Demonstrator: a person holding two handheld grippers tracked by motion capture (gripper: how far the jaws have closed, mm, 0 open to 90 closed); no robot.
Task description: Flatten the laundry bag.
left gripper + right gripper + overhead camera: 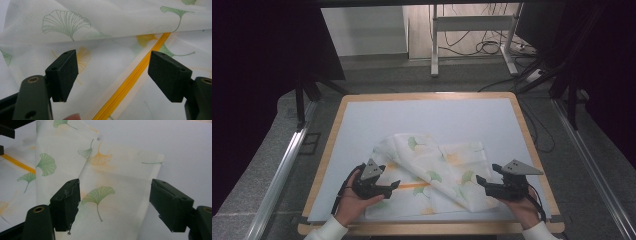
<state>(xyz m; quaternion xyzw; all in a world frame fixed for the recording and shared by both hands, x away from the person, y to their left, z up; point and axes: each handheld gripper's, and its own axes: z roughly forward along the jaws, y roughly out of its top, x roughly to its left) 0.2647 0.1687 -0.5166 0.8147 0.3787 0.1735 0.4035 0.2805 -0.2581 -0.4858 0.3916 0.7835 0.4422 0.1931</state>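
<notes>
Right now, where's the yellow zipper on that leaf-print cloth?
In the high view, the yellow zipper runs across the near-left part of the cloth, just beyond the open left gripper; in the left gripper view it passes diagonally between the jaws.

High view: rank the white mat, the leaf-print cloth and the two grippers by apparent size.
1. White mat, largest by far.
2. Leaf-print cloth, crumpled on the mat.
3. Left gripper and right gripper: both open, about alike, so not ranked apart.

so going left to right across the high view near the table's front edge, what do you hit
left hand-held gripper → orange zipper → leaf-print cloth → right hand-held gripper, both open
</notes>
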